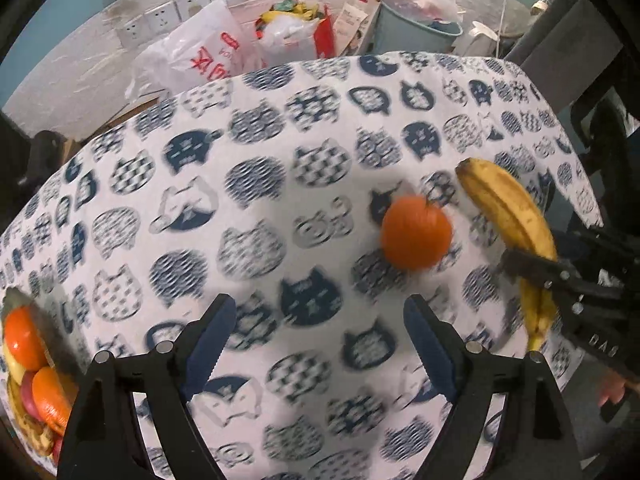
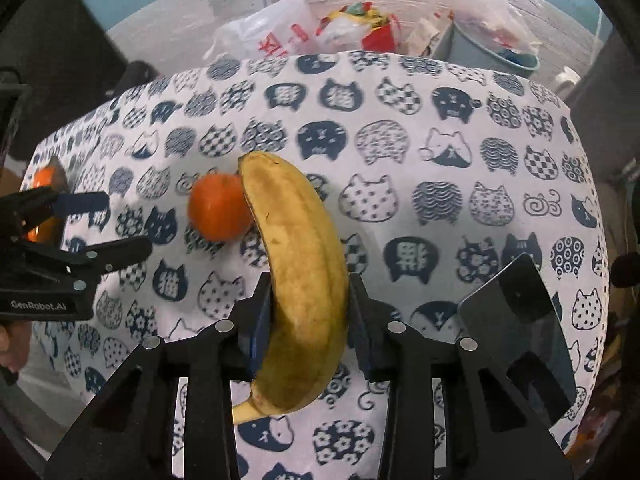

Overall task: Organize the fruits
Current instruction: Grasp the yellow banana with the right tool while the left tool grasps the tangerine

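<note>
Banana (image 2: 304, 280) clamped in right gripper (image 2: 310, 312) angled steeply down, left gripper (image 1: 316, 344) spread wide, empty, near orange (image 1: 416, 232)

One banana (image 2: 304, 280). One loose orange (image 1: 416, 232) on the cat-print cloth. One basket (image 1: 24, 380) at the desk's edge holds at least two more oranges among other fruit too blurred to count. One dark phone (image 2: 520, 328). Two hand-held grippers, the left hand-held gripper (image 1: 316, 344) and the right hand-held gripper (image 2: 310, 304).
</note>
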Tool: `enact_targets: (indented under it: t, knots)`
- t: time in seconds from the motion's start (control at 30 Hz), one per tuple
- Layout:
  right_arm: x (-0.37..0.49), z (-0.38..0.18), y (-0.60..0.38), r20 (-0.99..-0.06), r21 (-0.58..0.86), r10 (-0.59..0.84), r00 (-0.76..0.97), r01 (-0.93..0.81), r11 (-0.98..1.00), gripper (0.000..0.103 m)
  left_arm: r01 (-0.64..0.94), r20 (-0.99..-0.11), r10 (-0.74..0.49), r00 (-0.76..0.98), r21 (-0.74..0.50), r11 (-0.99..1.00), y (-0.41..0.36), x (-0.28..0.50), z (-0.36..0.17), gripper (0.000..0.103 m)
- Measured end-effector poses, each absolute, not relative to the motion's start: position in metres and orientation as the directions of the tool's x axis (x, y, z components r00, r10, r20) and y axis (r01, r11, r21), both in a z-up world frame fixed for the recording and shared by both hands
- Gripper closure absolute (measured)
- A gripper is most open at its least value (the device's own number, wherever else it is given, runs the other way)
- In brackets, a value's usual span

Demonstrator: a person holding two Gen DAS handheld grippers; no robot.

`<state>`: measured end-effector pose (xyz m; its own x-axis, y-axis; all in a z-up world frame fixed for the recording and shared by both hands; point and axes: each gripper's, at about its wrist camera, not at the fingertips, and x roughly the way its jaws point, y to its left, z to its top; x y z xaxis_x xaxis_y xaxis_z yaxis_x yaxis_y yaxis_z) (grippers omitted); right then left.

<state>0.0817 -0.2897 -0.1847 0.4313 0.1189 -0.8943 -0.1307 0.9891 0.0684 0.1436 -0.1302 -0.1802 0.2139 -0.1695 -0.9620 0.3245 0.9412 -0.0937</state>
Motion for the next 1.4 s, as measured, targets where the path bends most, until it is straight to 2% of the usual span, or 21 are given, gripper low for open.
enact_targets:
  t: [0.43, 0.8, 0.87, 0.93, 0.97, 1.3, 1.37, 1.4]
  knots:
    - [0.095, -0.193, -0.329, -0.889, 0.100, 0.104, 0.447, -0.034, 0.994, 0.068, 0.391, -0.948, -0.263, 0.178, -0.177, 0.903, -0.209, 0.158, -0.196, 0.013]
    - [0.093, -0.193, -0.346, -0.890, 0.109, 0.103, 0.445, -0.011, 0.994, 0.068, 0.403, -0.951, -0.263, 0.165, -0.178, 0.898, -0.209, 0.136, -0.211, 0.013]
    - [0.093, -0.194, -0.348, -0.890, 0.113, 0.102, 0.444, -0.002, 0.994, 0.068, 0.400, -0.947, -0.283, 0.153, -0.203, 0.894, -0.208, 0.136, -0.214, 0.017]
    - [0.093, -0.194, -0.349, -0.889, 0.115, 0.101, 0.446, 0.003, 0.993, 0.068, 0.402, -0.940, -0.312, 0.136, -0.235, 0.885, -0.209, 0.136, -0.214, 0.028]
    - [0.093, -0.193, -0.350, -0.889, 0.116, 0.102, 0.447, 0.004, 0.993, 0.068, 0.406, -0.940, -0.317, 0.129, -0.242, 0.881, -0.210, 0.136, -0.214, 0.031]
    - [0.092, -0.195, -0.350, -0.893, 0.115, 0.098, 0.438, 0.012, 0.993, 0.068, 0.413, -0.939, -0.325, 0.108, -0.255, 0.874, -0.210, 0.121, -0.215, 0.032]
    - [0.092, -0.194, -0.348, -0.892, 0.116, 0.102, 0.439, 0.005, 0.993, 0.068, 0.419, -0.937, -0.333, 0.105, -0.262, 0.869, -0.210, 0.123, -0.215, 0.038]
    - [0.092, -0.194, -0.347, -0.892, 0.115, 0.103, 0.440, 0.001, 0.993, 0.068, 0.422, -0.934, -0.343, 0.100, -0.273, 0.864, -0.212, 0.122, -0.215, 0.046]
